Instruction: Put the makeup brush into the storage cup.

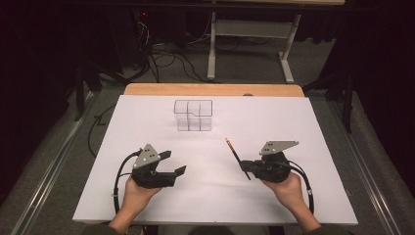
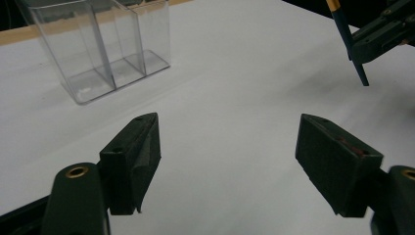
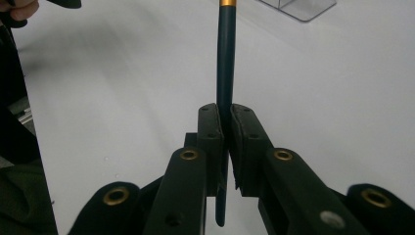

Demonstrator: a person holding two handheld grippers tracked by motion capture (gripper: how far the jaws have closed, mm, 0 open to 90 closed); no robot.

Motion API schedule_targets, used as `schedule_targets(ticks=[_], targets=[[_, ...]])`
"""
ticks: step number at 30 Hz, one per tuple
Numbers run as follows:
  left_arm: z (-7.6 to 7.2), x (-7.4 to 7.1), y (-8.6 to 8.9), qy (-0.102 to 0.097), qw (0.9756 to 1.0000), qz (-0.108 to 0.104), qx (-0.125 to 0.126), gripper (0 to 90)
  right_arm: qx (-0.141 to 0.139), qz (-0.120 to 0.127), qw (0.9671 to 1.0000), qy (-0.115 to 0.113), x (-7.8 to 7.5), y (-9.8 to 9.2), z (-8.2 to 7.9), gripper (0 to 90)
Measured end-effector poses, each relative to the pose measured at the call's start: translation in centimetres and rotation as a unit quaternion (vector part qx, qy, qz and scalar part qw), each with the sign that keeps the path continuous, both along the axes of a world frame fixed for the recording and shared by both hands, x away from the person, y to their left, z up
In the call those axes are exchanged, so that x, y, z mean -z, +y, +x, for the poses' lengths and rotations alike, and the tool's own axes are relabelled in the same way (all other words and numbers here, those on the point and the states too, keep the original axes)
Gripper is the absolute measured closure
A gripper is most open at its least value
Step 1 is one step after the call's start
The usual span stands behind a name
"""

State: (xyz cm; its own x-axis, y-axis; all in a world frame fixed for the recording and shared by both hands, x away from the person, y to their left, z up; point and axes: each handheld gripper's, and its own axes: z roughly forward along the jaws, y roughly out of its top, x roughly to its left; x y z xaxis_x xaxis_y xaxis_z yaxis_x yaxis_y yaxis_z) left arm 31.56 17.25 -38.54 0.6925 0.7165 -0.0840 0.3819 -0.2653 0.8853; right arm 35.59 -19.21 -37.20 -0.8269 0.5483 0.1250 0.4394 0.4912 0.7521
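A dark blue pencil (image 1: 237, 158) with a gold band near its far end is clamped in my right gripper (image 1: 248, 168), which sits at the right of the white table sheet (image 1: 293, 122). In the right gripper view the pencil (image 3: 226, 58) runs straight up between the two closed pads, midway at my right gripper (image 3: 225, 117). My left gripper (image 1: 173, 162) rests at the left, jaws spread wide and empty; in its own view my left gripper (image 2: 227, 142) faces bare sheet. A clear plastic organizer (image 1: 193, 115) with compartments stands upright at the back centre, seen also as the organizer (image 2: 105, 46).
The wooden table edge (image 1: 210, 89) runs behind the sheet. Beyond it are a white desk frame (image 1: 249, 44) and cables on the floor (image 1: 166, 58). In the left gripper view the right gripper (image 2: 381, 32) with the pencil (image 2: 350, 41) shows at the upper right.
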Motion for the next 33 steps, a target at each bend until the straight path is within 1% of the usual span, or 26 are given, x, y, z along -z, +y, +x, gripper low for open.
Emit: schedule_targets(ticks=[3, 8, 12, 15, 17, 21, 25, 29, 31, 33], targets=[[0.0, -0.3, -0.9, -0.004, 0.9999, 0.007, 0.010, 25.3, 0.002, 0.003, 1.0000, 0.001, 0.0, -0.2, -0.1, 85.5], [0.3, -0.7, -2.2, -0.005, 0.9995, 0.006, 0.029, 25.4, 0.000, 0.002, 1.0000, -0.002, 0.1, -0.1, -0.1, 85.5], [0.8, -1.0, -2.9, -0.006, 0.9993, -0.002, 0.036, 25.4, -0.001, 0.004, 1.0000, 0.001, 0.3, 0.0, -0.1, 85.5], [1.1, -1.3, -3.4, -0.007, 0.9991, -0.012, 0.040, 25.5, -0.002, 0.004, 1.0000, 0.001, 0.4, 0.1, -0.1, 85.5], [1.0, -1.5, -4.0, -0.015, 0.9988, -0.007, 0.045, 25.5, -0.004, 0.002, 1.0000, -0.002, 0.3, 0.1, -0.2, 85.5], [1.0, -1.9, -5.0, -0.022, 0.9980, -0.013, 0.058, 25.5, -0.006, 0.003, 1.0000, -0.002, 0.4, 0.3, -0.3, 85.5], [1.5, -2.1, -5.9, -0.019, 0.9974, -0.021, 0.066, 25.5, -0.007, 0.000, 1.0000, -0.002, 0.5, 0.5, -0.3, 85.5], [2.0, -2.1, -6.6, -0.011, 0.9966, -0.032, 0.075, 25.6, -0.007, 0.005, 0.9999, -0.007, 0.5, 0.4, -0.4, 85.5], [2.2, -2.1, -7.0, -0.010, 0.9963, -0.035, 0.077, 25.6, -0.005, 0.005, 1.0000, -0.006, 0.4, 0.4, -0.5, 85.5], [2.4, -2.1, -7.3, -0.010, 0.9959, -0.039, 0.081, 25.6, -0.007, 0.007, 0.9999, -0.010, 0.4, 0.5, -0.5, 85.5]])
